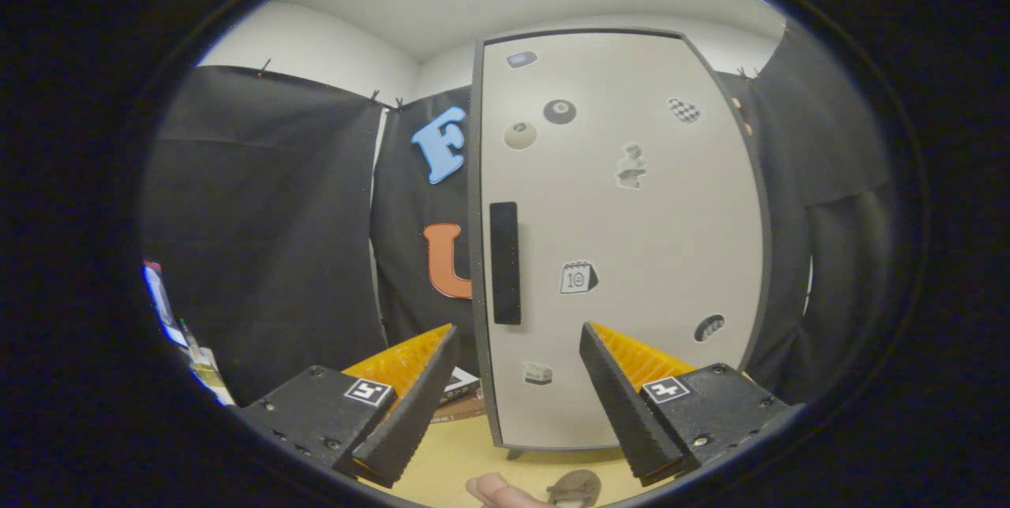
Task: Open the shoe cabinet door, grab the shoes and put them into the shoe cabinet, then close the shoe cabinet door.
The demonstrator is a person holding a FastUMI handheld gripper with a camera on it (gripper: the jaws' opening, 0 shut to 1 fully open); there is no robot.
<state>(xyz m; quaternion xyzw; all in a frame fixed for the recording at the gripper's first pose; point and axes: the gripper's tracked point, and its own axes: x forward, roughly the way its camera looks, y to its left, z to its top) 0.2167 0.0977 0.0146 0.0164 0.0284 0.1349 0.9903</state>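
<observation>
Cabinet first: the shoe cabinet (623, 240) stands upright just ahead of me with its pale door (631, 295) shut flat across the front, so nothing can go inside until I swing that open. I judge the door hinges on its far right side, since the black handle (505, 263) runs vertically close to the left edge; that placement tells me to pull from the left. Room to the left of that edge looks free, only the black booth cloth hanging behind, so the door should have space to swing toward me if I stay out of its arc. Below the cabinet lies the light wooden floor (458, 453), and the cabinet's bottom edge sits slightly raised on a small foot. My gripper (517, 358) hovers with its two fingers spread wide apart, holding nothing, the handle's lower end showing just above the gap between them. I hold them open like this so one finger can hook behind the handle. Lowest down, between and beneath my fingers, a brownish shoe (574, 486) rests on the floor beside a fingertip (493, 488), waiting its turn.
</observation>
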